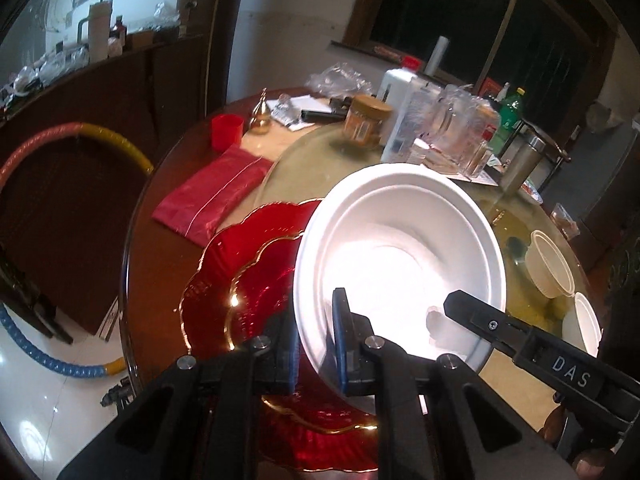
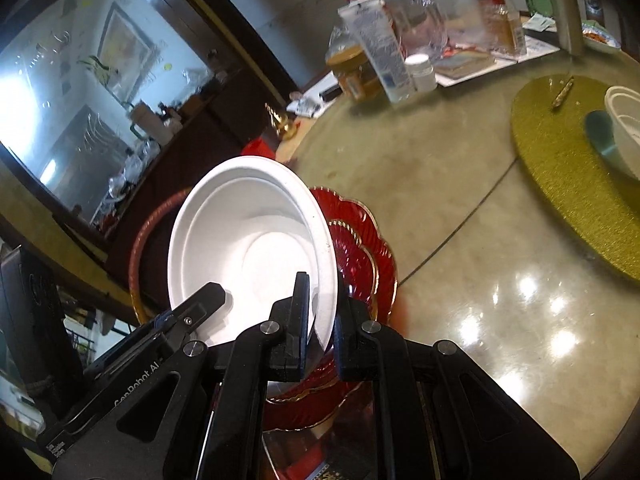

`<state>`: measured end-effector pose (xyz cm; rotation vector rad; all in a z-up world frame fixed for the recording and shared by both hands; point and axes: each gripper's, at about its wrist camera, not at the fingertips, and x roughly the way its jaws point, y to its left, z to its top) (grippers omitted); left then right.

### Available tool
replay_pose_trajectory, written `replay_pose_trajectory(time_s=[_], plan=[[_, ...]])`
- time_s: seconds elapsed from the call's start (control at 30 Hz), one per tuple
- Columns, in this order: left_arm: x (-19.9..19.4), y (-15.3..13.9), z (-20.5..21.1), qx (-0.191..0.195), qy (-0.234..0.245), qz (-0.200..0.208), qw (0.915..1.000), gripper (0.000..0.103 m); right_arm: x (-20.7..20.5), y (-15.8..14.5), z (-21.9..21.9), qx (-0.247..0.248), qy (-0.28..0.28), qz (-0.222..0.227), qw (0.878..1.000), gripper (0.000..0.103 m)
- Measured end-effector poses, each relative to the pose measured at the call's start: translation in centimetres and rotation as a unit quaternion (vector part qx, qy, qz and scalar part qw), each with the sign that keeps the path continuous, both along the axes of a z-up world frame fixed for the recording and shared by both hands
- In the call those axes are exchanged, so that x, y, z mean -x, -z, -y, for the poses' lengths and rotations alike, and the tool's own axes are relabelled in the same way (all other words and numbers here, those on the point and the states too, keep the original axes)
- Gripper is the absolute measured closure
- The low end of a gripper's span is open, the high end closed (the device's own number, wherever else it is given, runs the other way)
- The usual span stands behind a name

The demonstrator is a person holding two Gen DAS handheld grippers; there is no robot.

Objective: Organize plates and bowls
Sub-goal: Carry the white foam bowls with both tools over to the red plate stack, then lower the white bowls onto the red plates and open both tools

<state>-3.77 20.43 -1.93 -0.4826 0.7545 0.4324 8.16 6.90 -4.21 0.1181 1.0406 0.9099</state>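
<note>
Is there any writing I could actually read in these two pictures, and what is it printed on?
"DAS": white letters on the black arm of the right tongs, seen from the left camera.
"GenRobot AI": white letters, partly cut off, on the black arm of the left tongs, seen from the right camera.
Label on the tall white plastic bottle: too blurred to read.
Tall clear bottle's label: too small to read.

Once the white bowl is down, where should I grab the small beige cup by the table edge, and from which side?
Take the small beige cup by its rim, one finger inside and one outside the wall. It seems tipped, its mouth facing up and left in the left wrist view, so come from that open side. Both grippers, left gripper and right gripper, are now shut on the white bowl.
</note>
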Motion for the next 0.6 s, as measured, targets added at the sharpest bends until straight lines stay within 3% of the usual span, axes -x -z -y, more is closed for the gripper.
replay_pose_trajectory(time_s=[0.6], plan=[[0.3, 2.4, -2.2, 0.042, -0.021, -0.045, 0.9979, 0.090, 0.2, 1.6, -2.0, 0.046, -0.031, -0.034, 0.998, 0.091]])
